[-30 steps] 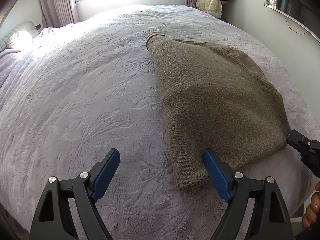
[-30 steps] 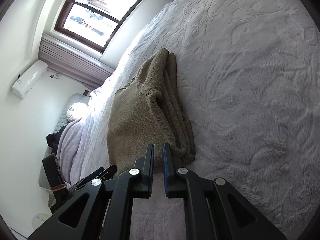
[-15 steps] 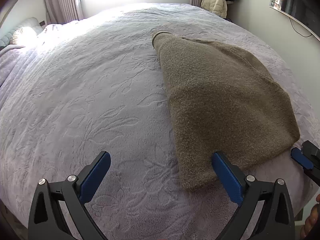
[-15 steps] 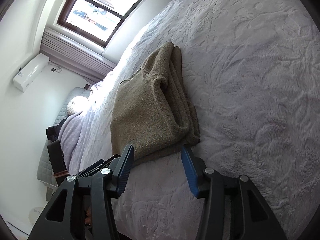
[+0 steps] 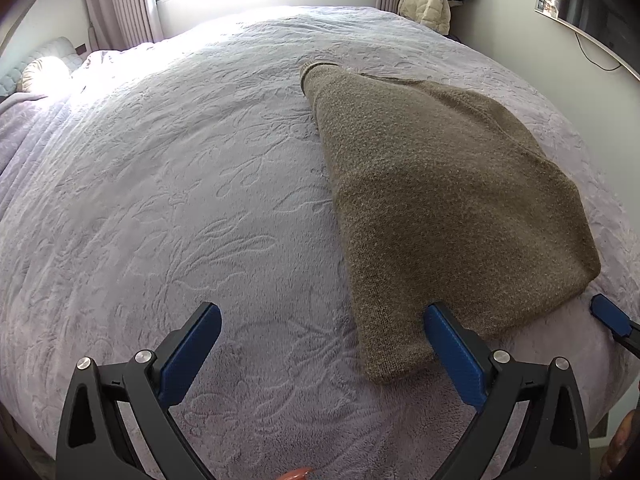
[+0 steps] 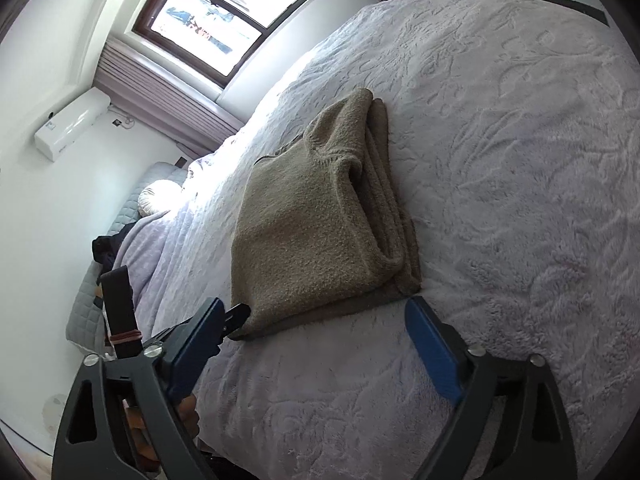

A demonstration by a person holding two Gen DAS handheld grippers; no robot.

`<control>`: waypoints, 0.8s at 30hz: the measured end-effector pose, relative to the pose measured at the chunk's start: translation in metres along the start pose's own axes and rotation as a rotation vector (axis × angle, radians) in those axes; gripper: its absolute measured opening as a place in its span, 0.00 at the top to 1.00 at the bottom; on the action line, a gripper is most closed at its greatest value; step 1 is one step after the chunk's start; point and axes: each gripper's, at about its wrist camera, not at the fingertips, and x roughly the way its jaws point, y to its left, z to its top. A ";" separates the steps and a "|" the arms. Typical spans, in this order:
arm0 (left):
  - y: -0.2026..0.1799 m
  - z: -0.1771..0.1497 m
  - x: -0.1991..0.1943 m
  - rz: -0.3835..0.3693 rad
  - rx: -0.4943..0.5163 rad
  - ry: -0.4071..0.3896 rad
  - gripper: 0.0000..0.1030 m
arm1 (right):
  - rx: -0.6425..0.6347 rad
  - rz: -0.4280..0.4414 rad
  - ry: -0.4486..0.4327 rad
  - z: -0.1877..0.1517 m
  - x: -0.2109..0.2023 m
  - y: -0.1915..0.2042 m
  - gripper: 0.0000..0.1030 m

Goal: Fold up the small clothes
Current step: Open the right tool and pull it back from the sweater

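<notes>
While the folded olive-brown knitted sweater (image 5: 448, 200) lies on the lilac embossed plush bedspread (image 5: 180, 200), nothing is gripped: the left gripper (image 5: 320, 344) fingers are spread wide, and the right gripper (image 6: 316, 344) fingers, spread wide beside its edge, have just been opening. A window (image 6: 228, 20) is seen beyond.

A bed (image 5: 200, 200) under a pale lilac blanket embossed with leaf patterns fills most of both views, and a folded olive-brown knit sweater (image 5: 440, 200) lies flat on it, right of centre in the left-wrist view.
</notes>
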 end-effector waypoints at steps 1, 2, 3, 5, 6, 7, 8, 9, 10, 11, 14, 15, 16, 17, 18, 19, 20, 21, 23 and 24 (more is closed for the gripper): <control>0.000 0.000 0.001 -0.002 -0.001 0.003 0.01 | -0.005 -0.001 -0.006 -0.001 0.000 0.001 0.00; 0.001 0.000 0.001 -0.004 -0.004 0.006 0.01 | -0.009 -0.004 -0.002 0.000 0.000 0.003 0.00; 0.001 0.000 0.002 -0.007 -0.007 0.011 0.01 | -0.012 -0.005 0.008 -0.001 0.001 0.003 0.00; 0.002 0.000 0.003 -0.014 -0.014 0.020 0.01 | -0.020 -0.008 0.022 -0.001 0.001 0.005 0.00; 0.003 0.000 0.004 -0.017 -0.016 0.022 0.01 | -0.025 -0.011 0.027 -0.002 0.001 0.005 0.00; 0.003 0.000 0.004 -0.019 -0.016 0.023 0.01 | -0.029 -0.014 0.030 -0.002 0.000 0.005 0.00; 0.003 0.000 0.004 -0.021 -0.015 0.023 0.01 | -0.032 -0.015 0.033 -0.002 -0.001 0.005 0.00; 0.003 0.000 0.005 -0.023 -0.014 0.023 0.01 | -0.033 -0.014 0.039 -0.001 -0.001 0.005 0.00; 0.004 0.000 0.006 -0.024 -0.012 0.022 0.01 | -0.033 -0.010 0.049 -0.001 -0.001 0.004 0.00; 0.005 0.000 0.006 -0.027 -0.011 0.022 0.01 | -0.031 -0.010 0.053 -0.001 -0.001 0.004 0.00; 0.007 0.000 0.008 -0.042 -0.013 0.026 0.01 | -0.018 -0.011 0.062 0.000 -0.001 0.001 0.00; 0.008 0.000 0.009 -0.051 -0.013 0.029 0.01 | -0.014 -0.009 0.064 0.000 -0.002 0.001 0.00; 0.009 0.000 0.010 -0.060 -0.014 0.032 0.01 | -0.009 -0.011 0.070 0.000 -0.001 0.000 0.00; 0.010 0.000 0.011 -0.069 -0.015 0.036 0.01 | -0.005 -0.014 0.077 0.000 0.000 -0.001 0.00; 0.011 0.001 0.012 -0.078 -0.018 0.041 0.01 | -0.003 -0.016 0.080 0.001 0.000 -0.001 0.00; 0.013 0.001 0.013 -0.088 -0.020 0.045 0.01 | -0.004 -0.017 0.081 0.001 0.001 -0.001 0.00; 0.014 0.001 0.014 -0.096 -0.020 0.048 0.01 | -0.005 -0.019 0.086 0.001 0.002 -0.001 0.00; 0.015 0.001 0.014 -0.103 -0.019 0.050 0.01 | -0.006 -0.020 0.092 0.002 0.002 -0.001 0.00; 0.016 0.002 0.013 -0.120 -0.017 0.054 0.01 | -0.008 -0.020 0.101 0.005 0.003 -0.001 0.00; 0.017 0.003 0.014 -0.130 -0.016 0.059 0.01 | -0.009 -0.023 0.103 0.008 0.002 -0.001 0.00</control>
